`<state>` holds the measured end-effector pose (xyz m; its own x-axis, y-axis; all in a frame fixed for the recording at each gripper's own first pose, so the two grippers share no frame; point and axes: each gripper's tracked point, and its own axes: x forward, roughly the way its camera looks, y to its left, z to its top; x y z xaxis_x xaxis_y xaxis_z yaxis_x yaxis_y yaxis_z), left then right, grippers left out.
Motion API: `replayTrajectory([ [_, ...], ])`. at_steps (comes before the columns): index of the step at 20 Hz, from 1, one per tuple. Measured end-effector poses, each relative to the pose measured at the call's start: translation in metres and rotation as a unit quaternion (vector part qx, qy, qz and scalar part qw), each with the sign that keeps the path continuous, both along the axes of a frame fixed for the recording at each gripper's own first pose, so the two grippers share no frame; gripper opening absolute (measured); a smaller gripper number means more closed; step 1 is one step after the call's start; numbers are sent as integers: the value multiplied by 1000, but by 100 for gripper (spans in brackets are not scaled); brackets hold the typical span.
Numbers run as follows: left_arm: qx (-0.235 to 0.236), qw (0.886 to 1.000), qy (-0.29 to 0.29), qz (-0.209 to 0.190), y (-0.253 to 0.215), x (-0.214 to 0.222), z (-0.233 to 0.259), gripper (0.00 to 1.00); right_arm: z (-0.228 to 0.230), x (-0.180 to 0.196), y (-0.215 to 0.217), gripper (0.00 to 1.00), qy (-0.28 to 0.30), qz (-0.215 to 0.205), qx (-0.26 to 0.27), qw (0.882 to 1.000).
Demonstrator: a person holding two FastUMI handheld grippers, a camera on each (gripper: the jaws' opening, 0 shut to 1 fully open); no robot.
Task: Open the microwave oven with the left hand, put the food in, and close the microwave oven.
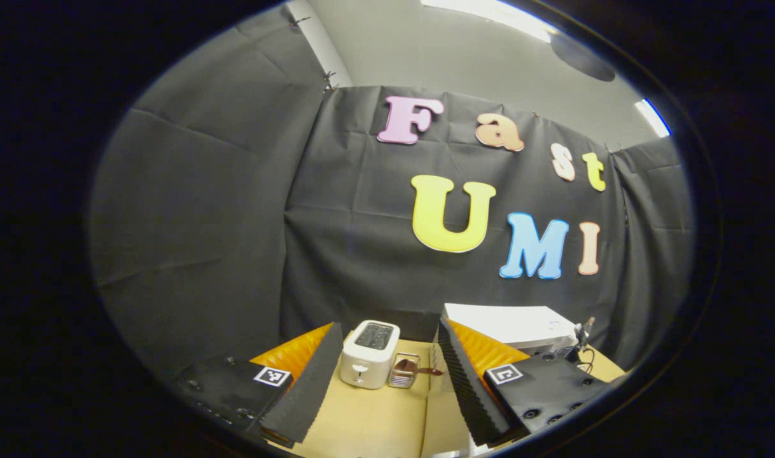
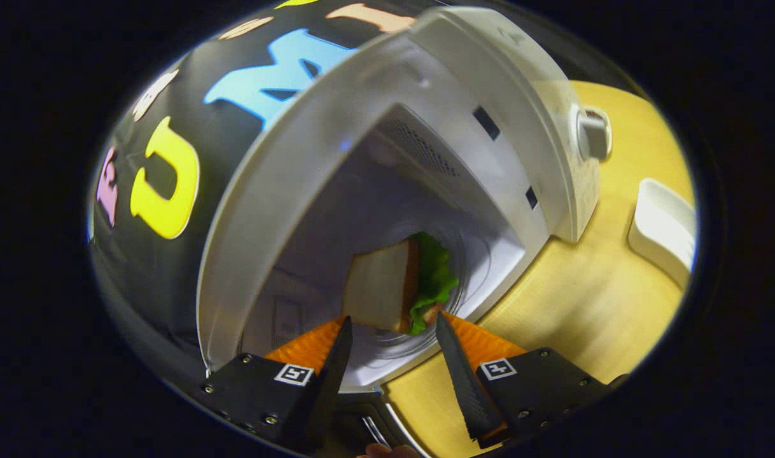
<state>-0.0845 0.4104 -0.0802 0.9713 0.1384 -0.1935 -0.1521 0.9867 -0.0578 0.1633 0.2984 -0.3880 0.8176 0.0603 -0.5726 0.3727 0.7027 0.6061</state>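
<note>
The white microwave (image 2: 521, 108) has its door open, and its cavity faces me in the right gripper view. A sandwich (image 2: 387, 286) with white bread and green lettuce is inside, over the near edge of the glass turntable (image 2: 400, 346). My right gripper (image 2: 392, 318) reaches into the opening, with a finger pressing on each side of the sandwich's lower end. In the left gripper view my left gripper (image 1: 389, 324) is open with nothing between its fingers, held back above the table. The microwave's white top (image 1: 508, 321) lies to the gripper's right.
A white toaster (image 1: 370, 353) and a small metal holder (image 1: 403, 372) stand on the wooden table (image 1: 375, 420) ahead of the left gripper. A white tray (image 2: 661, 229) lies on the table (image 2: 585, 305) beyond the microwave's knob (image 2: 591, 133). Black cloth walls close in the booth.
</note>
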Motion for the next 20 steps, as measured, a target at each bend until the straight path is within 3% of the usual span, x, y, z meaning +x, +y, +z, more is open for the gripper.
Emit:
replayTrajectory([
  [7, 11, 999, 1, -47, -54, 14, -22, 97, 88, -62, -30, 80, -73, 84, -151, 982],
  [12, 11, 996, 6, -90, -111, 24, -32, 97, 177, -104, -73, 80, -141, 93, -236, 957],
  [16, 20, 994, 7, -110, -144, 29, -33, 96, 235, -135, -104, 80, -188, 93, -319, 924],
  [20, 30, 992, 10, -122, -165, 29, -30, 96, 277, -165, -120, 80, -212, 89, -360, 904],
])
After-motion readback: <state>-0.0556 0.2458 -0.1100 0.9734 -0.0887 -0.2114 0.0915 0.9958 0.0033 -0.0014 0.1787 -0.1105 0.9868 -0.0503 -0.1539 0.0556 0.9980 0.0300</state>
